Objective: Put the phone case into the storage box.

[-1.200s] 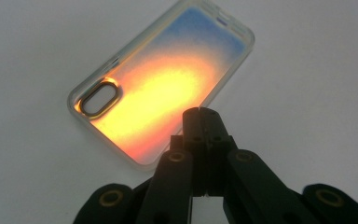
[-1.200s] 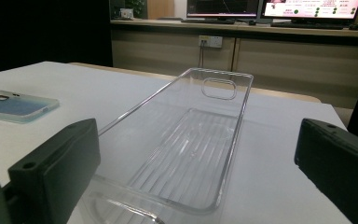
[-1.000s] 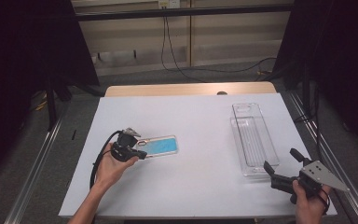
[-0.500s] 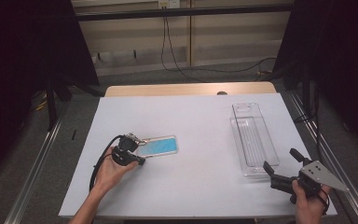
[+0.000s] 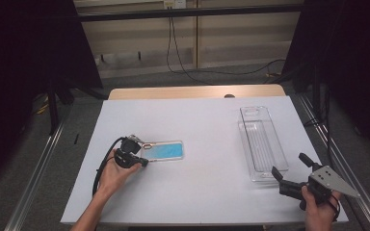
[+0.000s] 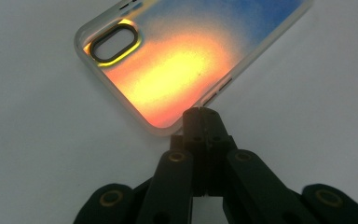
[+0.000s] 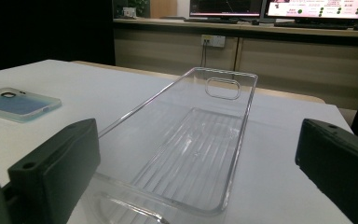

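On the white table point(image 5: 207, 192), the left gripper point(image 5: 142, 161) rested with its jaws pressed fully together, their tips at the corner of a phone case point(image 5: 166, 150) lying flat toward the table's left edge, not clamped on it. The case point(image 6: 186, 56) glowed orange and blue beside its camera cutout. Near the right front corner, the right gripper point(image 5: 291, 173) was held with its jaws spread wide, aimed at the near end of a clear plastic tray point(image 5: 262, 142) along the right edge.
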`<act>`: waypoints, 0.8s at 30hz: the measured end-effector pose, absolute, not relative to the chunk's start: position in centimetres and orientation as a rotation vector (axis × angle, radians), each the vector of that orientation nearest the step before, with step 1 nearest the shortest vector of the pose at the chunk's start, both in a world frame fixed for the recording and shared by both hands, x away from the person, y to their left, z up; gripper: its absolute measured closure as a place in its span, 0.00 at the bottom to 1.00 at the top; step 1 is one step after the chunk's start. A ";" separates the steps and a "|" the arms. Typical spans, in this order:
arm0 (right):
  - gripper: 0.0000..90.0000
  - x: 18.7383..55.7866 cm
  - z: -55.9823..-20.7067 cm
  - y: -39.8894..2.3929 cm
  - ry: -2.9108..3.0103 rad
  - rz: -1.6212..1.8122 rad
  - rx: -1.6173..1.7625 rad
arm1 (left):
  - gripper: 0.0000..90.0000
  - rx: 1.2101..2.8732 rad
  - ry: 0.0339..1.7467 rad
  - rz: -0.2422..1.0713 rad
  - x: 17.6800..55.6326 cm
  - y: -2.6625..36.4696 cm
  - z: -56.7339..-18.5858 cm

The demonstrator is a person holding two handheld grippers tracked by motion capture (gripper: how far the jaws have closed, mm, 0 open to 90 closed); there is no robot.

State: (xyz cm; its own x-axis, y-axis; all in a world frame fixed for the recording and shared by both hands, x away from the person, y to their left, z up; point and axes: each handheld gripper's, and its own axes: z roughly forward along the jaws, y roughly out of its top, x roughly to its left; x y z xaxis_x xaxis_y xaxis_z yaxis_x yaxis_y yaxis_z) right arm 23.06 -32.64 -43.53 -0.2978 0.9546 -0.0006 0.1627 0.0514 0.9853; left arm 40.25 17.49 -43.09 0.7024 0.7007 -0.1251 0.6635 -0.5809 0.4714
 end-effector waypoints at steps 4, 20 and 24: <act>0.00 23.0 -43.5 -32.6 1.575 1.322 1.150 | 1.00 2.424 1.044 0.115 40.4 17.6 -43.1; 0.00 23.1 -43.5 -32.6 1.580 1.320 1.149 | 1.00 2.406 1.074 0.117 41.3 17.9 -43.2; 0.00 23.1 -43.5 -32.6 1.583 1.318 1.148 | 1.00 2.432 1.069 0.161 41.6 17.6 -43.1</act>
State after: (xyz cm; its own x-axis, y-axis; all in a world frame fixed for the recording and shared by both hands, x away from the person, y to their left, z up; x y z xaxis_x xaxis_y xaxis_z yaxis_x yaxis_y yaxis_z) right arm 23.10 -32.64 -43.52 -0.3035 0.9528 -0.0083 0.1639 0.0608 0.9846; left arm 41.55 17.56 -43.06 0.6888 0.7203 -0.0813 0.6645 -0.5826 0.4680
